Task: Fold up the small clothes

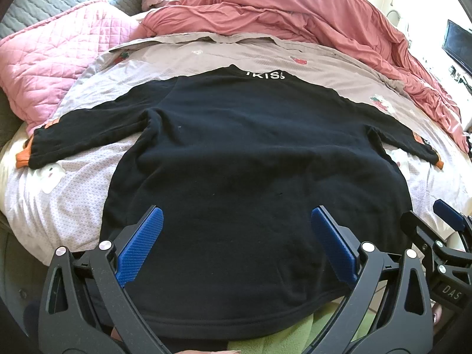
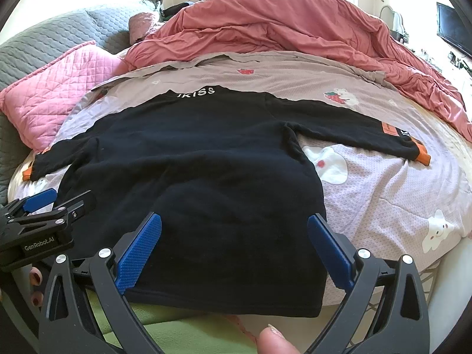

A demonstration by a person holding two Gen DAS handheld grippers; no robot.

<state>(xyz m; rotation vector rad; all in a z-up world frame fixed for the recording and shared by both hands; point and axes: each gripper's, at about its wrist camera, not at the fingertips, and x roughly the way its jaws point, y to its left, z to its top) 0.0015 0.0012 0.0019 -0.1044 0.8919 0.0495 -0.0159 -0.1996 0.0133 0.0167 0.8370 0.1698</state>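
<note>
A black long-sleeved sweatshirt (image 1: 250, 153) (image 2: 191, 162) with orange cuffs and white lettering at the collar lies flat and spread out on the bed, hem toward me, sleeves out to both sides. My left gripper (image 1: 236, 224) hovers open over the hem's left-middle part, nothing between its blue pads. My right gripper (image 2: 234, 230) is open above the hem's right part. In the left wrist view the right gripper (image 1: 424, 218) shows at the right edge. The left gripper (image 2: 62, 197) appears at the left edge of the right wrist view.
The bed sheet (image 2: 383, 183) is lilac with cartoon prints. A salmon duvet (image 1: 295, 11) is bunched at the far side. A pink quilted pillow (image 1: 50, 67) and a grey quilt (image 2: 44, 41) lie at the left. Green fabric (image 2: 165, 333) and a fingertip (image 2: 274, 342) are at the near edge.
</note>
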